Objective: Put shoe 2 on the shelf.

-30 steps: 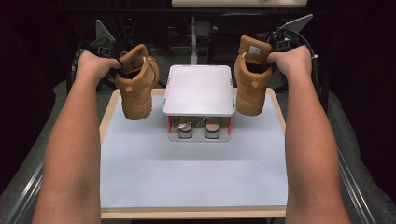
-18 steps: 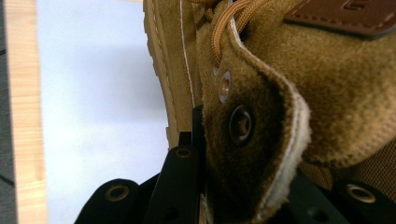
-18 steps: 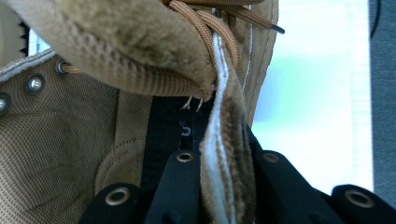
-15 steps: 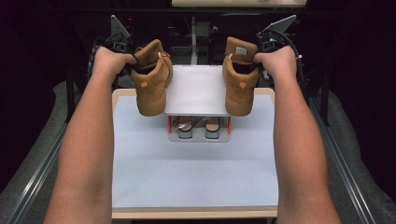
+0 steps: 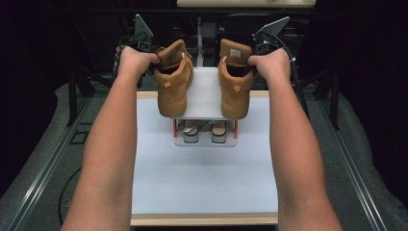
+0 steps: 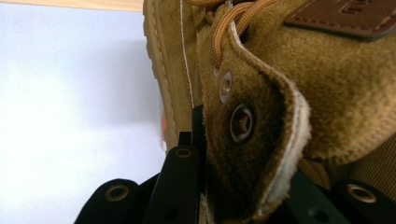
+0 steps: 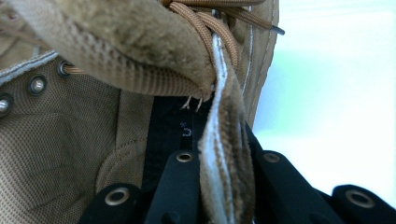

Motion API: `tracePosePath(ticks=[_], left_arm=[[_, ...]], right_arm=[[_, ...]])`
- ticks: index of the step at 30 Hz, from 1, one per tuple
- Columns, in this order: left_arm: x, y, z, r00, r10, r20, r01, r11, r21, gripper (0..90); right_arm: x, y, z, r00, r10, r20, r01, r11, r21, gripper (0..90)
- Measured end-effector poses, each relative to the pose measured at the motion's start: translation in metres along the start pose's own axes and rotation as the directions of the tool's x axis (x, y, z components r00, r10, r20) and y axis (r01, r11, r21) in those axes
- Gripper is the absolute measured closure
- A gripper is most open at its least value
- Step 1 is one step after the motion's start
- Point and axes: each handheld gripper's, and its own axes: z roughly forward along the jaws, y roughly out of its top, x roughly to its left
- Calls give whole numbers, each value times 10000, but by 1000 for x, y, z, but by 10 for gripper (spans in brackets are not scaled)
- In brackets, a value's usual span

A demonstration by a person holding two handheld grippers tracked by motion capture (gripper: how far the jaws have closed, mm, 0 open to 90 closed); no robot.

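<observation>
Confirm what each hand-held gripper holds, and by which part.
Left hand-held gripper is shut on the left boot, pinching its collar edge by the eyelets. Right hand-held gripper is shut on the right boot, at its collar edge.

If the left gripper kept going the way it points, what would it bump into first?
The left gripper is shut on a boot, so the boot leads. Past it lies the white table, probably first, though depth is unclear.

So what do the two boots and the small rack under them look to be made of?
Left boot: tan suede-like leather, matte and napped, with metal eyelets, woven laces and a smooth brown patch. Right boot: same fuzzy outer; its lining looks like tan mesh fabric. Rack: a smooth white top, probably plastic or painted board, on orange uprights; the look leaves that open.
</observation>
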Motion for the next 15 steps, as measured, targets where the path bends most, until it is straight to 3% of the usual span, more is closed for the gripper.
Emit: tracePosePath(ticks=[8, 15], left_arm=[[-21, 2, 11, 9999, 85, 65, -84, 9999, -55, 841], [-28, 5, 18, 10000, 55, 55, -54, 9999, -152, 837]], right_arm=[[17, 3, 8, 9998, -138, -175, 137, 9999, -60, 845], [24, 4, 15, 9996, -214, -158, 216, 9997, 71, 842]])
